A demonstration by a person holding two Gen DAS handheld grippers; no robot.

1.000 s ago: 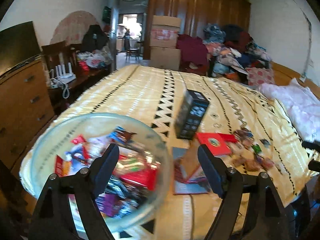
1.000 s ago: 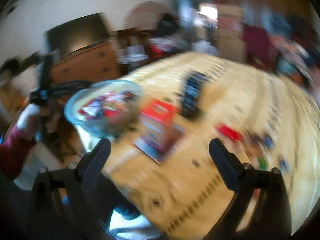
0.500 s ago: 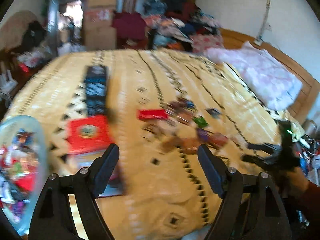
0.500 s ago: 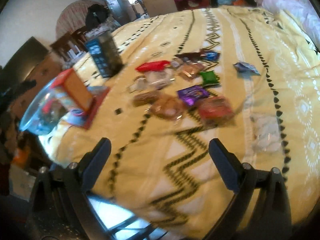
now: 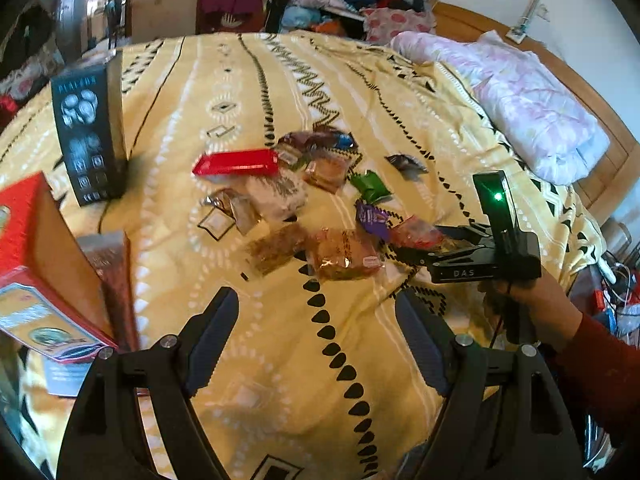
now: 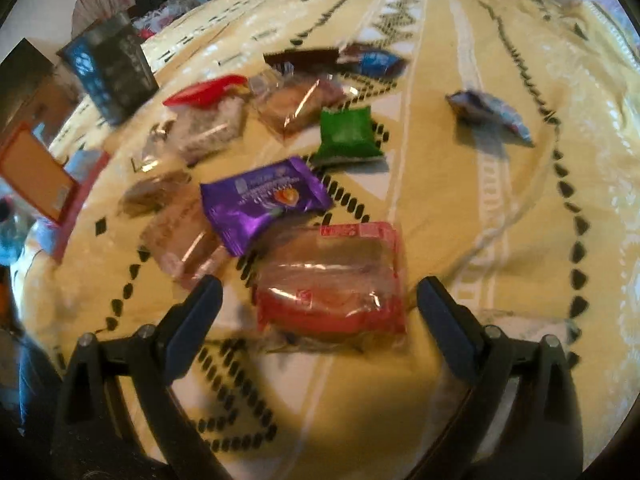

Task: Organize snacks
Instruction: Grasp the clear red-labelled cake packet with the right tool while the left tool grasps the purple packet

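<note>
Several wrapped snacks lie scattered on a yellow patterned bedspread (image 5: 280,360). Low over the pile, my right gripper (image 6: 320,304) has a red-wrapped cake (image 6: 332,280) between its fingers. Its jaws are closing, with a gap still showing on each side of the packet. A purple packet (image 6: 264,200) and a green packet (image 6: 348,136) lie just beyond. My left gripper (image 5: 316,320) hangs open and empty over bare bedspread, short of a clear-wrapped cake (image 5: 344,254). In the left wrist view, the right gripper (image 5: 424,248), held by a hand in a red sleeve, reaches the red-wrapped cake (image 5: 414,234).
A black box (image 5: 88,136) stands upright at the left, with an open red box (image 5: 36,264) in front of it. A long red bar (image 5: 236,162) and a blue-silver packet (image 6: 488,114) lie further back. A pink quilt (image 5: 520,100) covers the bed's right side.
Both grippers have swung away from the glass bowl and boxes, rightward and down over the snack pile. The right gripper's jaws have narrowed around the red-wrapped cake.
</note>
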